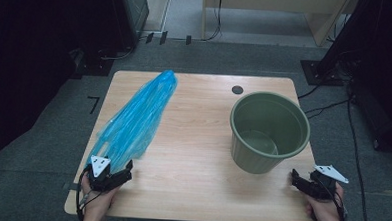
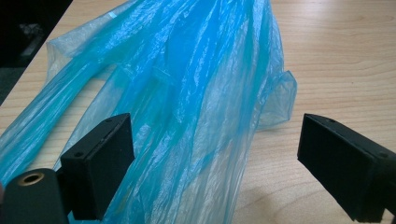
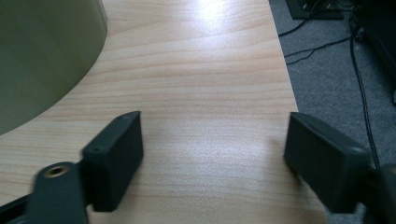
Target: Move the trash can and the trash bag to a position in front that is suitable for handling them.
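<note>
A crumpled blue plastic bag [image 1: 136, 115] lies stretched along the left side of the wooden table [image 1: 197, 140], from the far edge toward the near left corner. My left gripper [image 1: 120, 173] sits at the bag's near end, open; in the left gripper view the bag [image 2: 187, 107] spreads between and beyond the jaws, its near end lying between them without being pinched. An olive-green bucket [image 1: 268, 131] stands upright on the right side. My right gripper [image 1: 298, 180] is open just in front of the bucket [image 3: 42, 56], above bare wood near the table's right edge.
A dark round hole [image 1: 237, 90] marks the table's far edge. Grey carpet [image 1: 42, 149] surrounds the table, with cables [image 1: 329, 106] on the floor at the right and dark equipment stands at the back corners. Bare wood lies between bag and bucket.
</note>
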### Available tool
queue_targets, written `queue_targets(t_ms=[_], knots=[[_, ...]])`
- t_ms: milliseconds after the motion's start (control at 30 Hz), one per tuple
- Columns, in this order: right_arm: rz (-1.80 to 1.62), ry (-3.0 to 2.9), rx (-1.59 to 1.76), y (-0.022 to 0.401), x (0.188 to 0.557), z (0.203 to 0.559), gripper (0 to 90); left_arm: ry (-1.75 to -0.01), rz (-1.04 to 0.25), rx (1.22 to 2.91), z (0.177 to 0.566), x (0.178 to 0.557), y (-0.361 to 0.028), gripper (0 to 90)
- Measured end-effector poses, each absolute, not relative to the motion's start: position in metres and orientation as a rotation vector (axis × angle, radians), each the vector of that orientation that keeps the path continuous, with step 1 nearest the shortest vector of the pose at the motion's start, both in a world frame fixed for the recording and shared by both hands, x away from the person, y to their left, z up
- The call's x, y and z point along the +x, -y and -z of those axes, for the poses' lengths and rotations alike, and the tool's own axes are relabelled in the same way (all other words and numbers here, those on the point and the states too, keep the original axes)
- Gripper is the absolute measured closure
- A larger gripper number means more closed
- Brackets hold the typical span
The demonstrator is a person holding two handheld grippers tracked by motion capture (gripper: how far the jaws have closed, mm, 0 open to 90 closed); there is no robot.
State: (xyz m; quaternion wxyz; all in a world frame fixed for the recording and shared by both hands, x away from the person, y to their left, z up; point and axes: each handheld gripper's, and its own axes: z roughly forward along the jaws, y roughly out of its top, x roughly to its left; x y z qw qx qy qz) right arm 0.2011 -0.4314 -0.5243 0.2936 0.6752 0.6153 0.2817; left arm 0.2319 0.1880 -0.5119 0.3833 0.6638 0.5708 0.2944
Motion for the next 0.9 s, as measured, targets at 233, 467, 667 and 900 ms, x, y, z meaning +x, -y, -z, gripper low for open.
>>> queue_targets(t_ms=[233, 467, 667, 900], knots=[[-0.838, -1.519, 1.801, 0.437, 0.204, 0.516, 45.0, -1.461, -0.824, 1.682, 0.510, 0.229, -0.185, 10.1], [-0.838, -1.412, 1.736, 0.441, 0.228, 0.490, 59.5, -1.448, -0.791, 1.665, 0.503, 0.225, -0.177, 10.1], [-1.052, -1.421, 1.691, 0.436, 0.256, 0.480, 59.7, -1.489, -0.765, 1.615, 0.495, 0.224, -0.176, 10.7], [-1.067, -1.513, 1.597, 0.417, 0.264, 0.476, 64.1, -1.491, -0.745, 1.563, 0.482, 0.228, -0.173, 12.4]])
